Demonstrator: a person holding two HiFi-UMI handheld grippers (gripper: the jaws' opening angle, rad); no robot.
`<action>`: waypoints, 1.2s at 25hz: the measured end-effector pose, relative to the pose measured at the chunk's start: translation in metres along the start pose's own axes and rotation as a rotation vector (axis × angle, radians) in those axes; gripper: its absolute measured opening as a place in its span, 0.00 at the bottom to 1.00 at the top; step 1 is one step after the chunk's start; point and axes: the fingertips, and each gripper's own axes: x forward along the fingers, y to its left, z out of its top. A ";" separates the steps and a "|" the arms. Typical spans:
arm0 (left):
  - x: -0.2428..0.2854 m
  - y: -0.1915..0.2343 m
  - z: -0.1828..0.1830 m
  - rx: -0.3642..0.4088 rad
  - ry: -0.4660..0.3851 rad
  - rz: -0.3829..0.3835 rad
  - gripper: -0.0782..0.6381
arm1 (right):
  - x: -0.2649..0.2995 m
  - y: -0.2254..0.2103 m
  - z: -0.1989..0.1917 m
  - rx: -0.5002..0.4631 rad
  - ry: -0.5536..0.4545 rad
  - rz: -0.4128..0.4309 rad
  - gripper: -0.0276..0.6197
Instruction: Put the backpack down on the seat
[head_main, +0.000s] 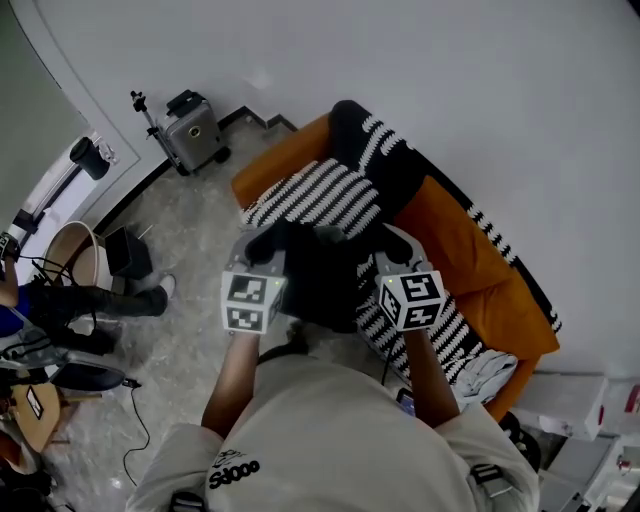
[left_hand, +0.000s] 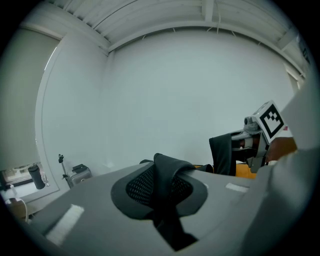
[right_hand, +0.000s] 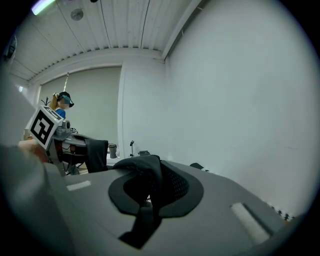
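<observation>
A black backpack (head_main: 320, 278) hangs between my two grippers, above the front of an orange sofa (head_main: 470, 255) covered by a black-and-white striped throw (head_main: 318, 195). The left gripper (head_main: 264, 248) is shut on a black mesh shoulder strap (left_hand: 161, 182). That strap runs down between the grey jaws of the left gripper (left_hand: 166, 202). The right gripper (head_main: 388, 246) is shut on the other strap (right_hand: 150, 182), which fills the gap of the right gripper (right_hand: 146, 200). Each gripper view shows the other gripper holding its strap up at the same height.
A black cushion with white stripes (head_main: 378, 148) lies at the sofa's far end. A silver suitcase (head_main: 192, 130) stands by the wall. On the floor to the left are a small black box (head_main: 128, 252), a round tub (head_main: 75, 255), cables and a seated person's legs (head_main: 70, 300).
</observation>
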 end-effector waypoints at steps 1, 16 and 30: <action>0.005 0.003 0.001 -0.002 0.003 -0.001 0.17 | 0.005 -0.002 0.002 -0.001 0.003 0.001 0.08; 0.067 0.061 0.006 -0.027 0.020 -0.048 0.17 | 0.088 -0.016 0.022 0.028 0.013 -0.023 0.08; 0.114 0.113 0.004 -0.033 0.042 -0.105 0.17 | 0.149 -0.024 0.033 0.033 0.044 -0.092 0.08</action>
